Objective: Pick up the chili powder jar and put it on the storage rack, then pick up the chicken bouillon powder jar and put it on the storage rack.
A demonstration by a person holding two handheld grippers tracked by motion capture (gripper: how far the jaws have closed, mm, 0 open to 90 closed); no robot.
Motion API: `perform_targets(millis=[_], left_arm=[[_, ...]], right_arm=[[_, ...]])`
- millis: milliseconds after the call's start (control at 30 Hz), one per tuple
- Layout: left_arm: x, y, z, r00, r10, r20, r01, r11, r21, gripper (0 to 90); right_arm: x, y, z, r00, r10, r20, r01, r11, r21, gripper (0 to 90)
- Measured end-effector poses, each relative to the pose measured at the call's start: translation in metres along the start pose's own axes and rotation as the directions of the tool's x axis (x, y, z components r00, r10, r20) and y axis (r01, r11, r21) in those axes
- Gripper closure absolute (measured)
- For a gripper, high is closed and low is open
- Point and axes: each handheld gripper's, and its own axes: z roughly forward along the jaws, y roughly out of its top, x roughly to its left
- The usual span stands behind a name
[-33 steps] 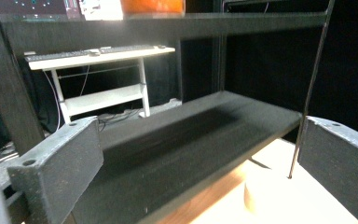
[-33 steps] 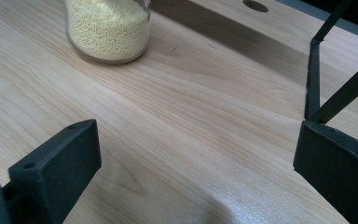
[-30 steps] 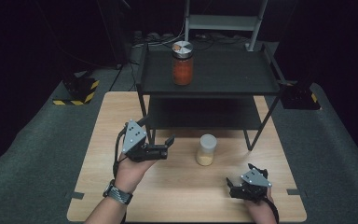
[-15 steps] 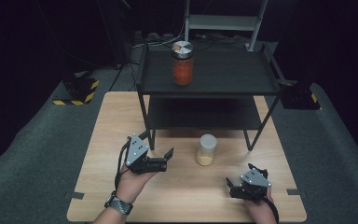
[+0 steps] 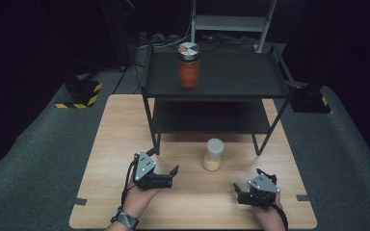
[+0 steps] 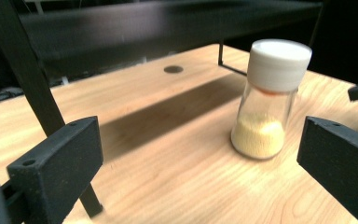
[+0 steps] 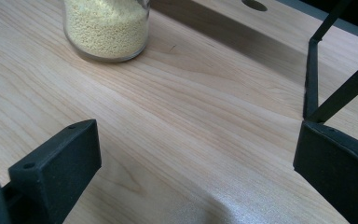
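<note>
My left gripper — jaws wide apart, holding nothing — points right toward the white-capped jar; my right gripper rests near, likewise open.

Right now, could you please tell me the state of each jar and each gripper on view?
Small glass jar with white lid and yellow grains: upright on the wooden table, capped, untouched.
Tall jar of orange-red contents: upright on the black shelf's top, lidded.
Left gripper: open, empty.
Right gripper: open, empty.
</note>
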Motion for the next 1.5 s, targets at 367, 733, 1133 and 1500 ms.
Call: perform_targets(millis=[367, 733, 1133, 1500], left_arm=[[0.003, -0.030, 0.006, 0.9996, -0.014, -0.024, 0.017, 0.9954, 0.094, 0.3], [0.003, -0.037, 0.014, 0.9991, 0.007, -0.041, 0.000, 0.9840, 0.178, 0.3], [-0.006, -0.028, 0.022, 0.9960, 0.077, -0.046, -0.062, 0.9654, 0.253, 0.4], [-0.018, -0.026, 0.022, 0.9883, 0.149, -0.034, -0.134, 0.9521, 0.275, 0.9]], right_arm=[[0.003, 0.000, 0.000, 0.9999, -0.010, 0.011, 0.010, 1.000, 0.002, 0.0], [0.004, 0.000, 0.000, 0.9998, -0.007, 0.016, 0.007, 1.000, -0.002, 0.0], [0.002, -0.002, -0.001, 0.9999, -0.010, 0.004, 0.010, 1.000, -0.014, 0.0], [-0.001, -0.003, -0.001, 0.9998, -0.014, -0.011, 0.014, 1.000, -0.021, 0.0]])
